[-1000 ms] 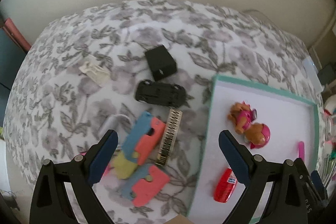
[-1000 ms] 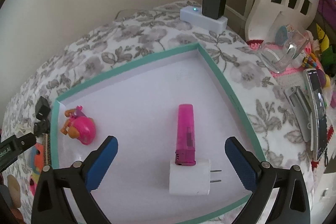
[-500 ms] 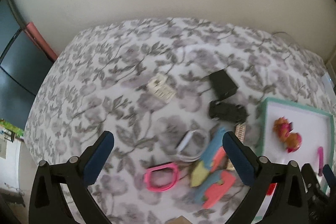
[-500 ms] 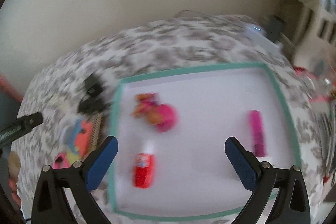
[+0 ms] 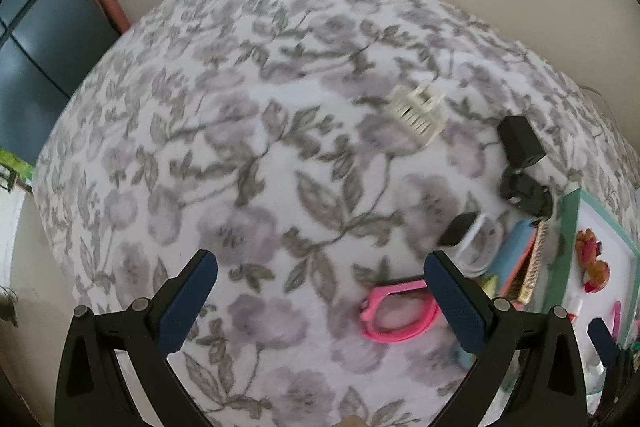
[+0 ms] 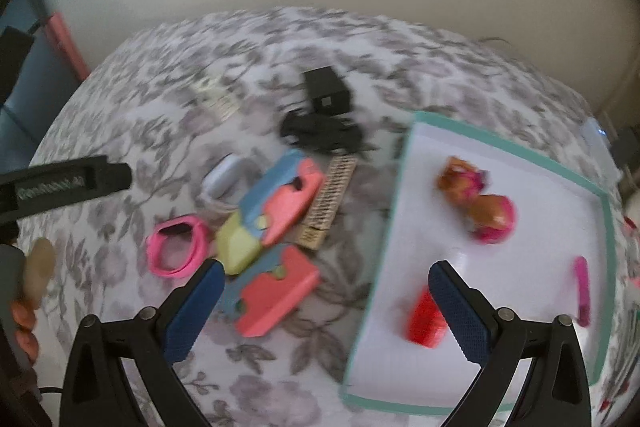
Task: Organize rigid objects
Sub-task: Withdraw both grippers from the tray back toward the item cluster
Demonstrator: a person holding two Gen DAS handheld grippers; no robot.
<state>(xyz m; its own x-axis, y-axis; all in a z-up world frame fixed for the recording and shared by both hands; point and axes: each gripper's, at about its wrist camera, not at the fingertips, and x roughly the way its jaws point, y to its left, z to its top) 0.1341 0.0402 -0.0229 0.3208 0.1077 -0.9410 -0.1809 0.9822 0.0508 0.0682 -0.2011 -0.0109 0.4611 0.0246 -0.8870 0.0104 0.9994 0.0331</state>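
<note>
My left gripper [image 5: 320,271] is open over bare floral cloth with nothing between its fingers. To its right lie a pink ring [image 5: 400,311], a white band [image 5: 478,243], a black toy car [image 5: 524,193], a black cube [image 5: 520,143] and a white comb piece [image 5: 418,113]. My right gripper [image 6: 324,279] is open and empty above the left rim of the teal-edged tray [image 6: 404,187]. The tray holds a pup toy [image 6: 480,203], a red bottle [image 6: 424,319] and a pink lighter [image 6: 582,291]. Coral-and-blue foam blocks [image 6: 280,203] and a tan strip [image 6: 332,195] lie left of the tray.
The cloth-covered surface [image 5: 240,167] drops off at the left and near edges, with a wall behind it. Dark furniture [image 5: 40,39] stands at far left. The left gripper's body [image 6: 60,183] and a hand [image 6: 24,323] show at the right wrist view's left edge.
Both views have swung left. The left gripper went from the tray's edge to bare cloth; the right went from inside the tray to its left rim and the pile. Both stayed open.
</note>
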